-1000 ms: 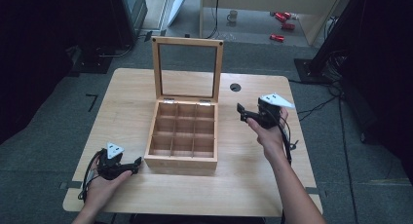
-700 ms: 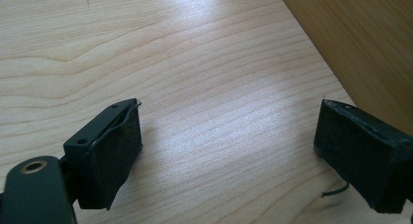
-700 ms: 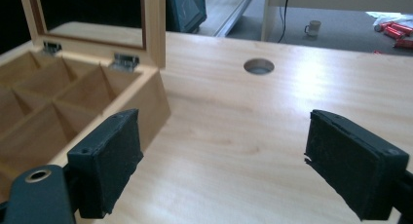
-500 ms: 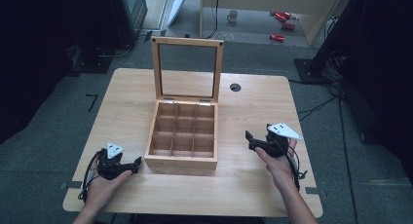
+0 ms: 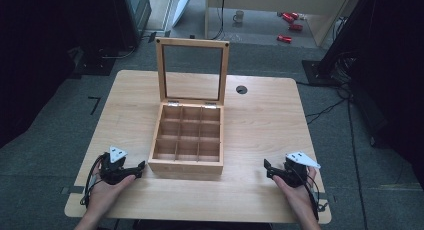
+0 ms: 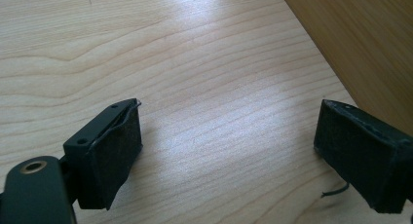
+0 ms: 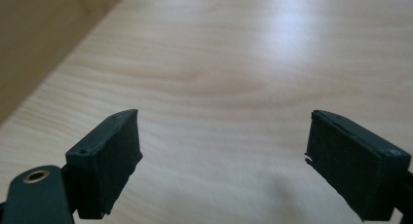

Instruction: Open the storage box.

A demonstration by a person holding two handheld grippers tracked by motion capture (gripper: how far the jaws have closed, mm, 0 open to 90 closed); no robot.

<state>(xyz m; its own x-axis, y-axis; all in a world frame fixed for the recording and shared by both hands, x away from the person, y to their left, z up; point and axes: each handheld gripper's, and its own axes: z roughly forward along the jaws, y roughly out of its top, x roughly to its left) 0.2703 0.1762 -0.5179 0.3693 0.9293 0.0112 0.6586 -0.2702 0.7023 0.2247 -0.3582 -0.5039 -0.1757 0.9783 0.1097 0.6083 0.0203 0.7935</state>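
**Both tongs spread wide and low, box open between them**

Your wooden table (image 5: pixel 260 115) carries one thing: a wooden box (image 5: pixel 187 162) at its middle, slightly toward your edge. Its glass-paned lid (image 5: pixel 192 70) stands upright at the far side, and the inside is split by dividers into a three-by-three grid of compartments; nothing can be made out inside them.

Your left gripper (image 5: pixel 131 168) rests low on the table just beside the box's near left corner, tips pointing toward it. In the left gripper view the jaws stand spread wide with bare tabletop between them and the box wall (image 6: pixel 360 44) running along the right.

Your right gripper (image 5: pixel 268 169) sits near your edge, well apart from the box's right side. In the right gripper view its jaws are likewise spread wide over bare wood.
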